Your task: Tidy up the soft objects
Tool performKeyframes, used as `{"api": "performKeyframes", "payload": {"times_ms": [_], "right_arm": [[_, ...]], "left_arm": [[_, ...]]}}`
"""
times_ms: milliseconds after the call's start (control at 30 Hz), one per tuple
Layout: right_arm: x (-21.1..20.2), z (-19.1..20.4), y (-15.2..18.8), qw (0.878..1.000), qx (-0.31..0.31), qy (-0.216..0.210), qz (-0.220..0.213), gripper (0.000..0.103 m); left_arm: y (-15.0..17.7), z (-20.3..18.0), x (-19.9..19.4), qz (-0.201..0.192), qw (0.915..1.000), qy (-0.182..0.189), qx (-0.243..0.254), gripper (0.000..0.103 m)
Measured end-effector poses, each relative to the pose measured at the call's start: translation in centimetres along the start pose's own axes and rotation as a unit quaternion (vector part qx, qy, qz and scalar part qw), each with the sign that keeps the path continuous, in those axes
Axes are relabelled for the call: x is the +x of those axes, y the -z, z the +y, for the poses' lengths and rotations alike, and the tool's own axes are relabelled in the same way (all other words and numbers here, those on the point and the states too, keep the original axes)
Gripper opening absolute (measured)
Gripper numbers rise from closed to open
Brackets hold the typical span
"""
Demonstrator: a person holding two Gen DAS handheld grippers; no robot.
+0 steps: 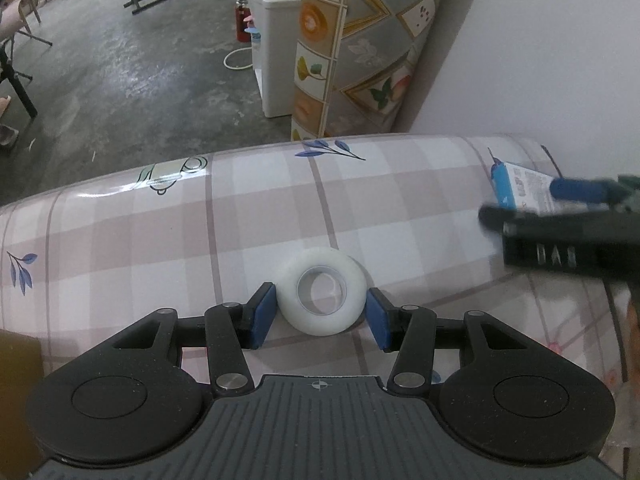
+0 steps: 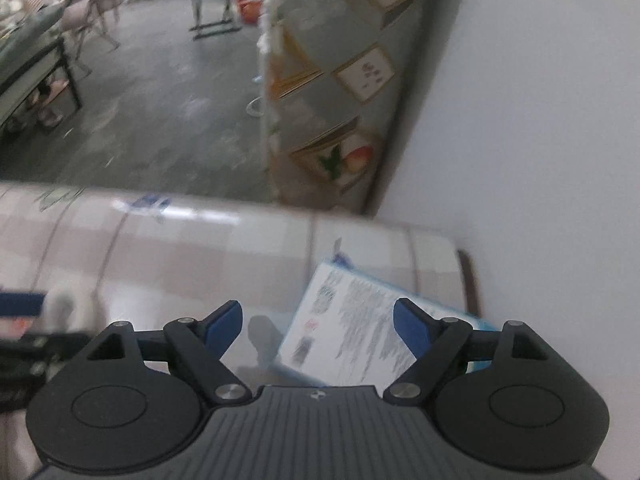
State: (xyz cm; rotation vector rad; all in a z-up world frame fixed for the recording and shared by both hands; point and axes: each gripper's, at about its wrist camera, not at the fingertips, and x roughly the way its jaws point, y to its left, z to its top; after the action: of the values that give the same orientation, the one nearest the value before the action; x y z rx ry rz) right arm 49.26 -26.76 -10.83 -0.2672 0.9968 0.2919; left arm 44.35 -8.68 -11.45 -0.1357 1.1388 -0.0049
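Observation:
A white soft ring (image 1: 322, 300) with a hollow middle sits on the checked tablecloth (image 1: 200, 232) between the blue pads of my left gripper (image 1: 320, 300). Both pads touch its sides, so the gripper is shut on it. To the right, a flat white packet with blue edges (image 2: 352, 320) lies near the table's far right corner. My right gripper (image 2: 318, 312) hangs over it, open, its pads (image 2: 412, 328) apart and not touching the packet. In the left wrist view the right gripper (image 1: 520, 204) shows blurred above the packet (image 1: 520, 184). The right wrist view is blurred.
The table's far edge (image 1: 240, 160) drops to a grey concrete floor. A white wall (image 1: 540, 60) stands at the right, with a patterned panel (image 1: 360, 52) leaning on it beside a white cabinet (image 1: 276, 40). A brown object (image 1: 20, 364) sits at the near left.

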Motion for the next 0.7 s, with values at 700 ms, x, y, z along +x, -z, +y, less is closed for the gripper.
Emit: {"api": "performKeyframes", "payload": {"times_ms": [700], "right_arm": [[1.7,0.5,-0.8,0.995,-0.087,-0.006,-0.039,0.086]], "left_arm": [[-0.1,1.2,-0.1,0.001,0.9994,0.02,-0.028,0.049]]}}
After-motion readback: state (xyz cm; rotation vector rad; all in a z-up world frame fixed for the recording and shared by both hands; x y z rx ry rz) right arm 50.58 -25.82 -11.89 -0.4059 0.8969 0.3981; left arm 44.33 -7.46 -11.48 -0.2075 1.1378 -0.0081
